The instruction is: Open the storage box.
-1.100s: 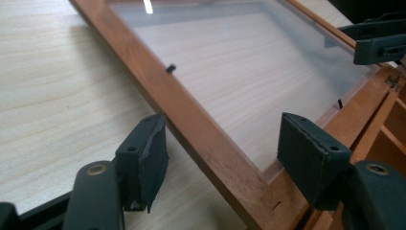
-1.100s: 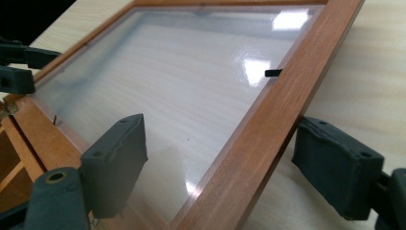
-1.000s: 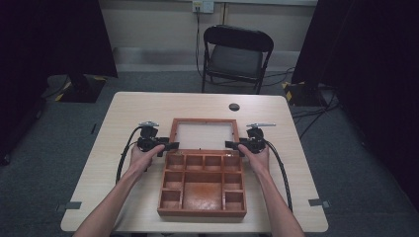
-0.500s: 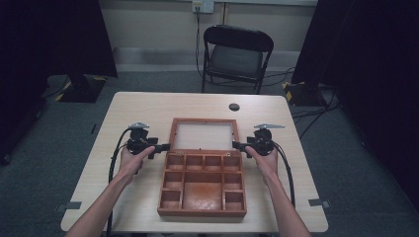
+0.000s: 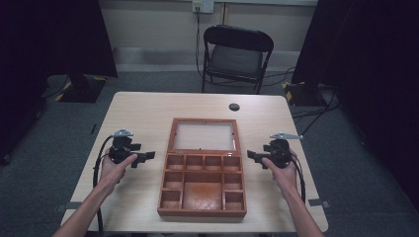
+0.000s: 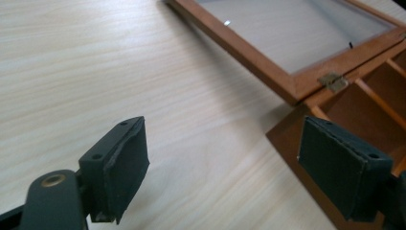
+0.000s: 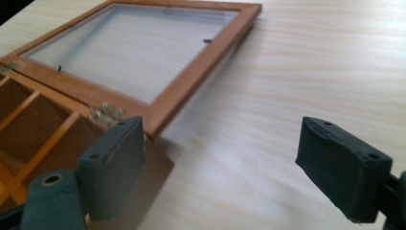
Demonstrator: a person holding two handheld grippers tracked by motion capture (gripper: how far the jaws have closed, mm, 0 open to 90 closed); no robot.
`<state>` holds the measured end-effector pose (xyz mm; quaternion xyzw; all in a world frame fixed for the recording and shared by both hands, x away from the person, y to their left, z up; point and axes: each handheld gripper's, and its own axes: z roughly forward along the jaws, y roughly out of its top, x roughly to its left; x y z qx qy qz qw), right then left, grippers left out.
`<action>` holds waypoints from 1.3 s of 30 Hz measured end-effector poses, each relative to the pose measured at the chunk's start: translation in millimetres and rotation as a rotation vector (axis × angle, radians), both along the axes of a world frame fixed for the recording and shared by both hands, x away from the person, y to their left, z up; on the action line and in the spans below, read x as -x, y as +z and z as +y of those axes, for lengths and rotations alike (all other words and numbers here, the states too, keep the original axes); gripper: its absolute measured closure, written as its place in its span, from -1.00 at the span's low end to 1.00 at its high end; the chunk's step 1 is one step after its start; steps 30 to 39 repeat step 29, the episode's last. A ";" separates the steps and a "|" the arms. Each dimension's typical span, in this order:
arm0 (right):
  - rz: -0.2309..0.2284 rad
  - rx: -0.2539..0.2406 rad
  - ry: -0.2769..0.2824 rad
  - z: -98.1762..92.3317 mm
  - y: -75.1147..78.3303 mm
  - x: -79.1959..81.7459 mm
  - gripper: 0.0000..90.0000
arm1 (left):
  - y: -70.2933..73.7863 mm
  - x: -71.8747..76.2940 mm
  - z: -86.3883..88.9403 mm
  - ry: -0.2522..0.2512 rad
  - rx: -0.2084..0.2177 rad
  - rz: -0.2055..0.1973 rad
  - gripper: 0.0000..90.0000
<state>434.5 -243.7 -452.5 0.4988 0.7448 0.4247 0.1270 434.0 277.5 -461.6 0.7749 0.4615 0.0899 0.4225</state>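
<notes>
A brown wooden box (image 5: 201, 213) with several empty compartments lies in the middle of the table, its glass-paned lid (image 5: 202, 136) folded flat behind it. My left gripper (image 5: 149, 156) hovers to the left of the box, pointing at it, a hand's width away. Its jaws have just been opening and stand open with nothing between them (image 6: 225, 158); the box corner (image 6: 292, 143) and a brass hinge (image 6: 333, 81) lie ahead. My right gripper (image 5: 251, 155) mirrors it at the right, open and empty (image 7: 222, 158), facing the lid (image 7: 139, 52) and the other hinge (image 7: 107, 113).
The light wooden table (image 5: 148, 113) has bare surface on both sides of the box. A small black round object (image 5: 234, 106) sits near the far edge. A black folding chair (image 5: 237, 54) stands beyond the table, and dark curtains hang at both sides.
Both grippers have drawn outward from the box's hinge corners, the left one to the left and the right one to the right. The box and lid have not moved.
</notes>
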 end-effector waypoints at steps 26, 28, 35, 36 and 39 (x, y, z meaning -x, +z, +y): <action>0.000 0.275 -0.082 -39.2 -44.7 67.6 -0.85 | -40.4 41.9 26.9 0.106 -0.239 -0.103 -0.72; -0.015 0.267 -0.091 -39.3 -46.4 68.8 -0.86 | -40.4 41.9 26.9 0.107 -0.239 -0.103 -0.73; -0.019 0.266 -0.093 -39.0 -46.9 69.0 -0.87 | -40.4 42.0 26.8 0.109 -0.239 -0.103 -0.73; -0.019 0.266 -0.093 -39.0 -46.9 69.0 -0.87 | -40.4 42.0 26.8 0.109 -0.239 -0.103 -0.73; -0.019 0.266 -0.093 -39.0 -46.9 69.0 -0.87 | -40.4 42.0 26.8 0.109 -0.239 -0.103 -0.73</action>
